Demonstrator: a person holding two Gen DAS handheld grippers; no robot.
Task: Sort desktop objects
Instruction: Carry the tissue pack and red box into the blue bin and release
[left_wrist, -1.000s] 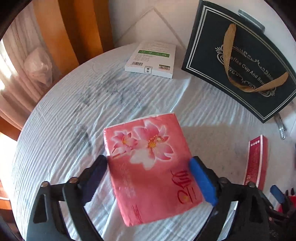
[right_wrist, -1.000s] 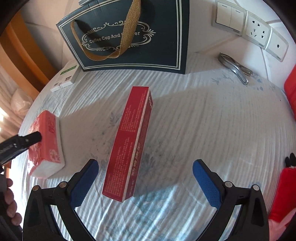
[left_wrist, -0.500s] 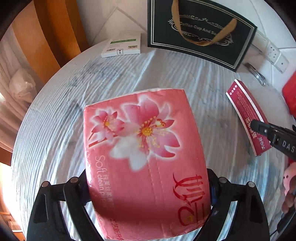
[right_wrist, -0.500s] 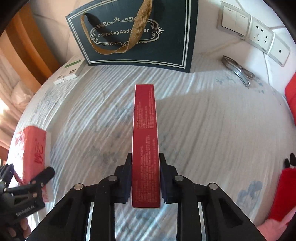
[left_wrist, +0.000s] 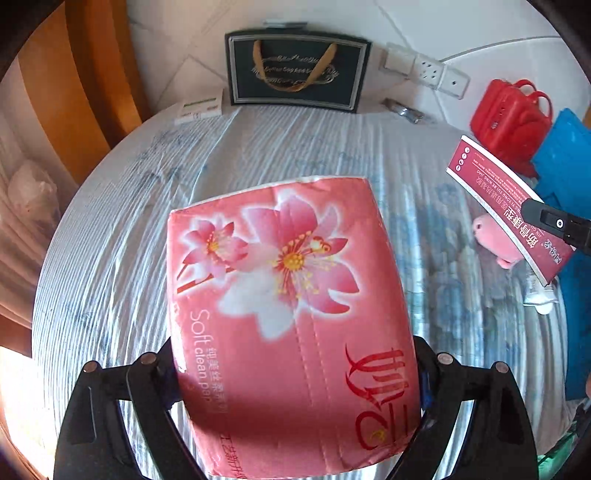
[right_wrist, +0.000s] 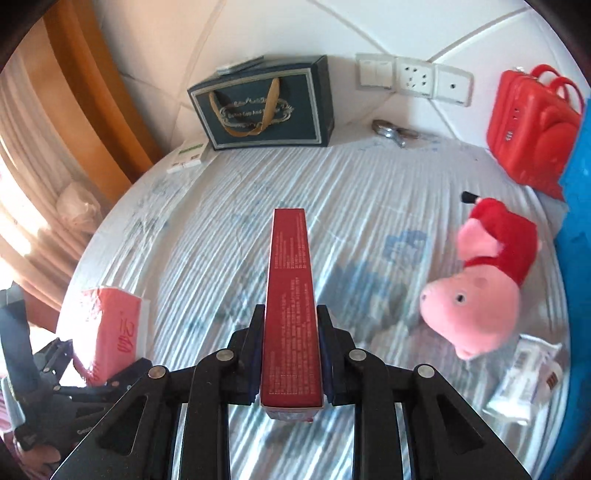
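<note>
Right wrist: jaws clamp red box (right_wrist: 290, 295); left's clamp tissue pack (left_wrist: 291, 317).

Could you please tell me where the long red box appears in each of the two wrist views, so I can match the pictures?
Left wrist view: the long red box is at the right edge, slanting, with the right tool's black tip across its lower part.
Right wrist view: the box is bottom centre, pointing away, clamped between the right tool pads.
Shared landmark: the dark gift bag standing against the back wall.
</note>
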